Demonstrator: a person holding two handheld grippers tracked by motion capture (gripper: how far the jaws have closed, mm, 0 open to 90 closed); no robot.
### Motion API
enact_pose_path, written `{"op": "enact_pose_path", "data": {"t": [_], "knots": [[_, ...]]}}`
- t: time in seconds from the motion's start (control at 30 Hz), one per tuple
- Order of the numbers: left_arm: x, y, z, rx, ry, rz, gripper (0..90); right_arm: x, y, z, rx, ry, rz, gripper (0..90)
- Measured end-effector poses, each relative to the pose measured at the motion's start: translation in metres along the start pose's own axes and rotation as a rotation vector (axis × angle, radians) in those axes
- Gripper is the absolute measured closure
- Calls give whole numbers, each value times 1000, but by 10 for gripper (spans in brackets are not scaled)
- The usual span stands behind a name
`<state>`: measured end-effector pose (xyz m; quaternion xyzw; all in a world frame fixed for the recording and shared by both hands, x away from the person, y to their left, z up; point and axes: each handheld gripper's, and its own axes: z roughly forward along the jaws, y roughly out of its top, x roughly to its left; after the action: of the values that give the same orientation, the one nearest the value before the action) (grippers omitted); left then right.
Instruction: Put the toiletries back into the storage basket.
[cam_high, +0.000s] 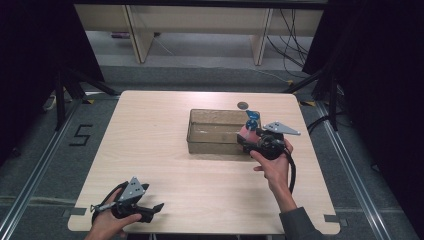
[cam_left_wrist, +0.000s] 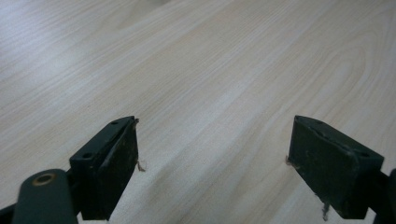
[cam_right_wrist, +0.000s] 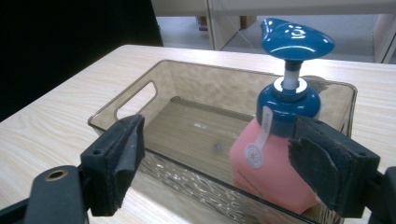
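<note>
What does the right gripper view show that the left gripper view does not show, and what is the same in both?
The right gripper view alone shows a clear brown bin with a handle cutout and, standing inside it, a pink pump bottle with a blue pump head, between the right gripper's open jaws but not clamped. The left gripper view alone shows the left gripper, jaws open over bare wood. Both show the light wooden table.

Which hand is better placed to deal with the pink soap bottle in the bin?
Right. The right gripper hangs open at the clear bin, with the pink soap bottle beside one of its fingers. The left gripper sits open at the table's near left corner.
</note>
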<state>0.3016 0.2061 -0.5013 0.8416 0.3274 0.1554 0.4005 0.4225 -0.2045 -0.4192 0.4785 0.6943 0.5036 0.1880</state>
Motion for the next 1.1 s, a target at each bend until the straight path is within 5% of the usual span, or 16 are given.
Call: {"op": "enact_pose_path", "data": {"t": [0.1, 0.23, 0.37, 0.43, 0.5, 0.67, 0.7, 0.83, 0.9, 1.07, 1.1], "knots": [[0, 0, 0, 0, 0, 0, 154, -1, -1, 2, -6, 2, -40, 194], [2, 0, -1, 9, 8, 27, 154, 4, -3, 2, -2, 15, -35, 194], [0, 0, 0, 0, 1, -1, 154, 8, -4, 2, 6, 21, -37, 194], [3, 1, -1, 11, 15, 36, 154, 9, -5, 2, 8, 21, -42, 195], [0, 0, 0, -1, 0, 0, 154, 10, -6, 3, 11, 30, -60, 195], [3, 1, -1, 11, 12, 35, 154, 14, -8, 3, 15, 39, -69, 195], [0, 0, 0, 0, 0, -1, 154, 16, -9, 4, 14, 43, -61, 195], [0, 0, 0, 0, 0, -2, 154, 17, -10, 3, 7, 62, -68, 195], [3, 1, -1, 11, 14, 37, 154, 20, -12, 2, 19, 53, -53, 195], [0, 0, 0, 0, 0, -2, 154, 21, -15, 4, 23, 75, -88, 195], [2, 1, -1, 11, 11, 29, 154, 22, -16, 4, 25, 59, -82, 195]]}}
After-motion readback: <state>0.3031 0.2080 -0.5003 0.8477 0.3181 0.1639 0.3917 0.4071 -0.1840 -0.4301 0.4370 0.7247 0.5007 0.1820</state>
